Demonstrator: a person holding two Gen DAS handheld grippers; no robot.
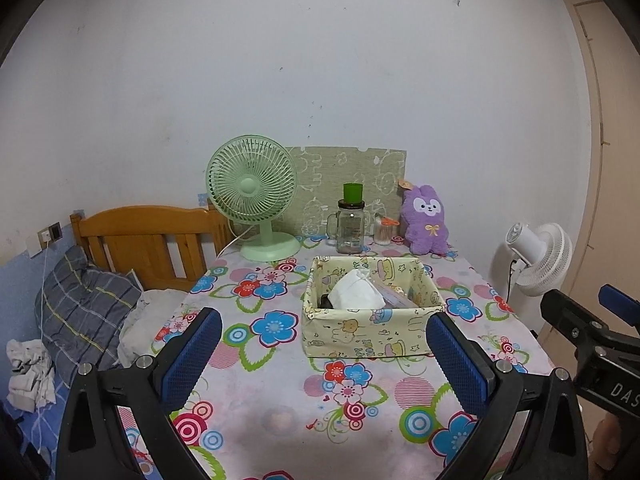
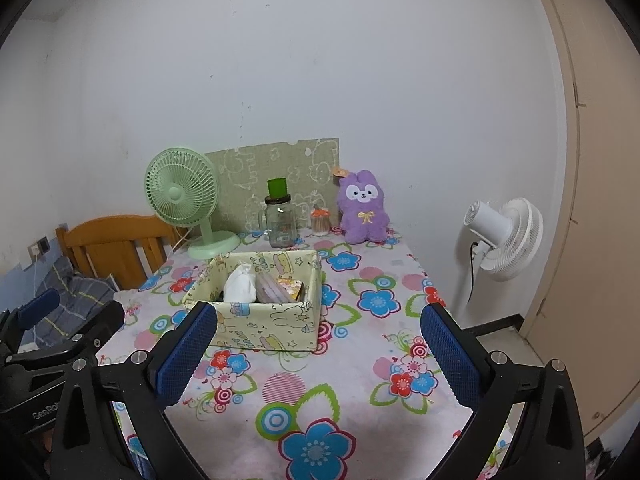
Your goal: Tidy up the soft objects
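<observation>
While both tongs [image 1: 324, 344] [image 2: 318, 340] gape wide, one plush bunny [image 1: 426, 220] and one fabric bin [image 1: 372, 336] sit apart.

A plain white wall [image 1: 320, 60] faces me. At my left, a wooden bed headboard [image 1: 148, 240] with a plaid pillow [image 1: 84, 304]. At my right, a white standing fan [image 2: 506, 238] beside a beige door [image 2: 592, 200]. A flowered cloth covers the surface [image 1: 280, 400].

Bare tablecloth [image 2: 280, 392] up front, fabric box [image 2: 264, 328] mid-table, jar [image 2: 282, 222] behind
</observation>
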